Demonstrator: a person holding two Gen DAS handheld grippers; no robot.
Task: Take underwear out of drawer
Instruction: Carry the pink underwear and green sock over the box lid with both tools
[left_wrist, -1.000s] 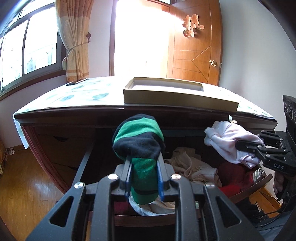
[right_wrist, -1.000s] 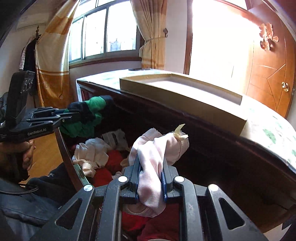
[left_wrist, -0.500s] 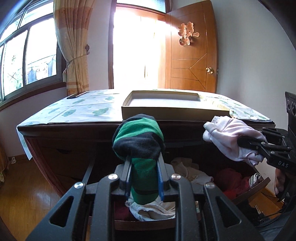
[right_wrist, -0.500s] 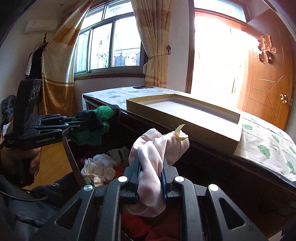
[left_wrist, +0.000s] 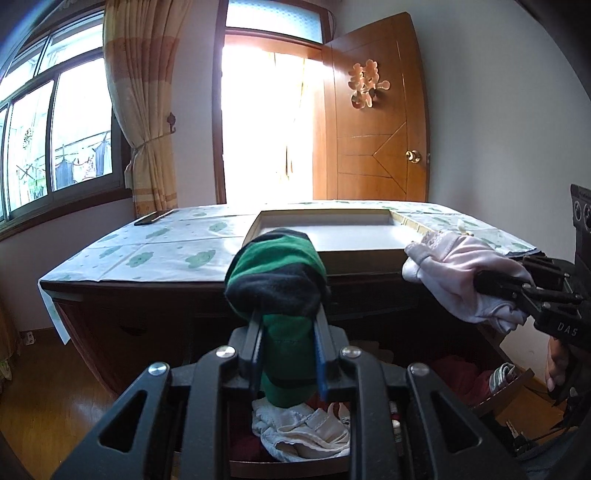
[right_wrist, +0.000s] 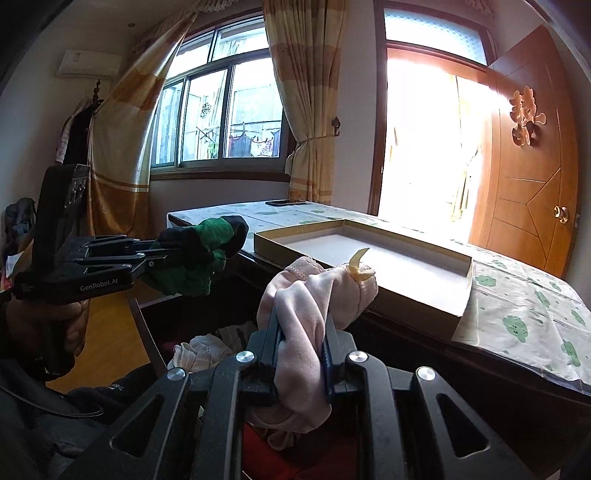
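My left gripper (left_wrist: 286, 325) is shut on green and black underwear (left_wrist: 277, 273), held above the open drawer (left_wrist: 288, 465); it also shows in the right wrist view (right_wrist: 173, 254), with the green garment (right_wrist: 199, 251). My right gripper (right_wrist: 301, 325) is shut on pale pink underwear (right_wrist: 314, 295), held above the drawer in front of the table edge; it shows at the right of the left wrist view (left_wrist: 480, 284), with the pink garment (left_wrist: 461, 266). White (left_wrist: 303, 428) and red (left_wrist: 458, 373) garments lie in the drawer below.
A shallow open cardboard box (left_wrist: 325, 236) (right_wrist: 365, 254) sits on the table's patterned cloth (left_wrist: 166, 251), just beyond both grippers. A dark phone (left_wrist: 153, 218) lies at the far left of the table. A wooden door (left_wrist: 373, 122) and a window (right_wrist: 221, 110) are behind.
Both grippers have risen with their garments, from drawer level to above the table edge. The tabletop and the inside of the box now show.
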